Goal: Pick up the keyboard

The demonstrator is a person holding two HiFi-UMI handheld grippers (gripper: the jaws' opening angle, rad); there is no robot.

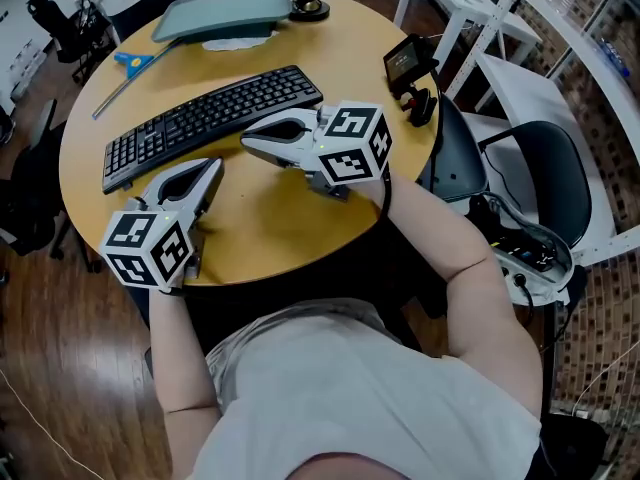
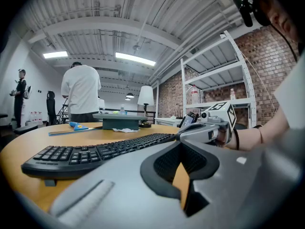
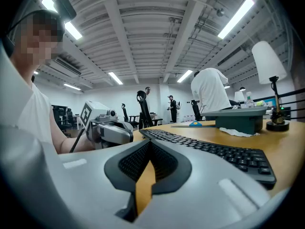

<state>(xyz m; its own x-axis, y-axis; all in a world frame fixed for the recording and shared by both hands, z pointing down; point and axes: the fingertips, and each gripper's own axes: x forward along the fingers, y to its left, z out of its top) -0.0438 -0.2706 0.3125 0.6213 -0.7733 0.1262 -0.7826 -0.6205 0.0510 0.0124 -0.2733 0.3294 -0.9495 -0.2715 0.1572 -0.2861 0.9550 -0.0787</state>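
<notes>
Keyboard [image 1: 210, 123]: black, flat on the round wooden table [image 1: 250, 258], slanting across the middle from 9 o'clock up toward 1 o'clock, held by neither gripper.

Nearest, at 6 o'clock, the table's curved rim, right against the person's body. A strip of bare wood between that rim and the keyboard's near long edge.

At 7 o'clock, left gripper [image 1: 212, 168], pointing toward 1 o'clock. Jaws closed tip to tip with nothing between them, only table wood showing through the oval gap behind the tips. Tips just beside the keyboard's near edge, below its left half; contact not clear.

At centre, right gripper [image 1: 247, 141], pointing toward 9 o'clock along that same near edge. Jaws likewise pressed together and empty. Tips just beside the edge, near its middle.

Bare wood at both short ends of the keyboard, and a wider band behind its far long edge.

Farther out, at 10 o'clock, a blue-handled tool [image 1: 135, 65] near the rim. At 12 o'clock, a grey tray [image 1: 225, 13] over crumpled white paper [image 1: 238, 41], with a lamp base [image 1: 309, 8] beside it. At 2 o'clock, a small screen [image 1: 408, 60] mounted at the table's edge.
</notes>
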